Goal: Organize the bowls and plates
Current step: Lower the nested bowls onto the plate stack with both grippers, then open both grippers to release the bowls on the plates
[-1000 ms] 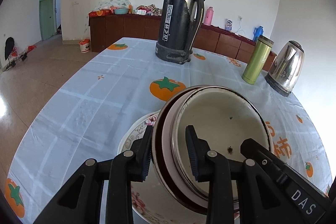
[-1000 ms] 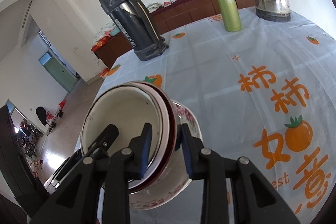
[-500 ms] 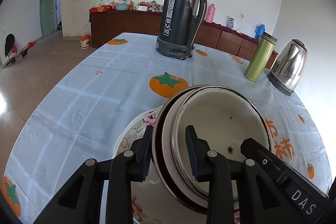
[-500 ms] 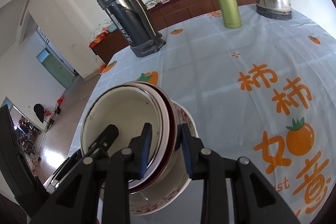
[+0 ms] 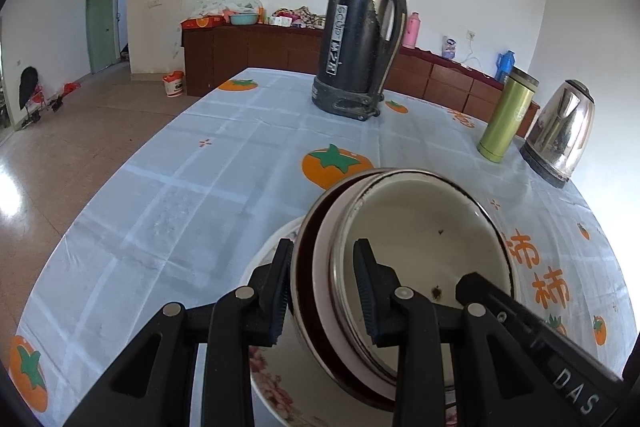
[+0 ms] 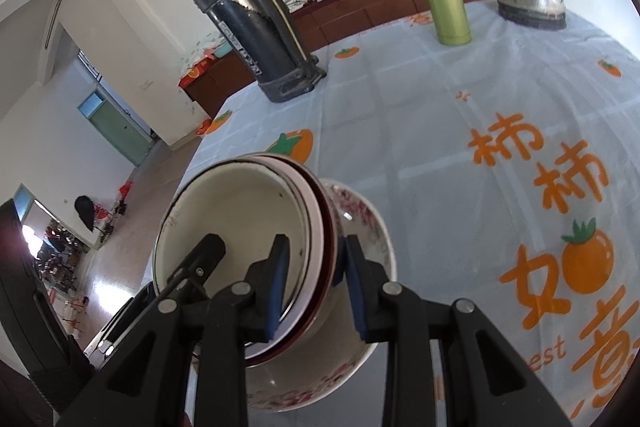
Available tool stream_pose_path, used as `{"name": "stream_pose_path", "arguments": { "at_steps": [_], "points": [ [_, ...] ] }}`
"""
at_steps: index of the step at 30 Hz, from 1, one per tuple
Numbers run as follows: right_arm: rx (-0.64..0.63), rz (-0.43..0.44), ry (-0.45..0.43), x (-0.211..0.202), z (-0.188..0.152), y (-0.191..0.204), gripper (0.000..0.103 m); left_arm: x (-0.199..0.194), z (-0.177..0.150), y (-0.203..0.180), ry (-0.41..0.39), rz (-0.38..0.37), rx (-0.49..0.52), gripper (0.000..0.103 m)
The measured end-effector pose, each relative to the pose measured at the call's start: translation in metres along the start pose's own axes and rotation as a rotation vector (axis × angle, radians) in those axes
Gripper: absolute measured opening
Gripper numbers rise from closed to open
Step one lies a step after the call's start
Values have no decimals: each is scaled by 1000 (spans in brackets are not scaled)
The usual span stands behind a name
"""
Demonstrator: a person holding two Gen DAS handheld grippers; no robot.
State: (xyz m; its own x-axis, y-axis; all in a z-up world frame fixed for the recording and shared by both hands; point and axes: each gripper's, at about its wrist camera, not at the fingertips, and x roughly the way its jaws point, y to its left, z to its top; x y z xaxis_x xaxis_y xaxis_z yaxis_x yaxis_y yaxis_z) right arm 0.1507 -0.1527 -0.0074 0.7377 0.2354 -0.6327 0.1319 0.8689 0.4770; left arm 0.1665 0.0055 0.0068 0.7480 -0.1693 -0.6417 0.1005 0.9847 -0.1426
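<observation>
Bowls [image 5: 420,247]: a nested stack, cream enamel innermost, then a white one and a dark red-rimmed one. The stack is tilted, its mouth turned toward the cameras, above and inside the floral bowl [image 6: 360,227].

Floral bowl: white with pink flower pattern, larger than the stack and lowest of all. It appears to sit on the tabletop [image 5: 180,187], though its base is hidden behind the gripper bodies.

Left gripper [image 5: 322,291]: jaws closed on the left rim of the stack, one pad against the outer wall, the other inside the cream bowl. Its far finger shows in the right wrist view as a black bar within the bowl.

Right gripper [image 6: 312,287]: jaws clamped on the opposite rim, one pad inside the cream bowl, the other outside the dark rim, between the stack and the floral bowl's wall.

Tabletop: covered by a pale blue cloth printed with orange persimmons and orange characters.

Flask [image 5: 362,35]: tall, black and steel, with handle, upright at the far middle of the tabletop, well apart from the bowls.

Green tumbler [image 5: 506,121]: upright at the far right, just beside the kettle [image 5: 560,131].

Kettle: polished steel on a dark base, far right edge.

Cabinets [image 5: 260,47]: dark wood, along the back wall, cluttered on top.
</observation>
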Motion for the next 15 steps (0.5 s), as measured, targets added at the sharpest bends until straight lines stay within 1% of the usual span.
{"name": "stream_pose_path", "arguments": {
  "at_steps": [5,12,15],
  "points": [
    [-39,-9,-14,-1,-4,8,29,2,-1,7,14,-11,-22,32],
    [-29,1,-11,-1,-5,9,29,2,-1,6,5,-1,-18,33],
    [-14,11,-14,-2,-5,7,31,4,-1,8,16,-4,-30,33]
  ]
}}
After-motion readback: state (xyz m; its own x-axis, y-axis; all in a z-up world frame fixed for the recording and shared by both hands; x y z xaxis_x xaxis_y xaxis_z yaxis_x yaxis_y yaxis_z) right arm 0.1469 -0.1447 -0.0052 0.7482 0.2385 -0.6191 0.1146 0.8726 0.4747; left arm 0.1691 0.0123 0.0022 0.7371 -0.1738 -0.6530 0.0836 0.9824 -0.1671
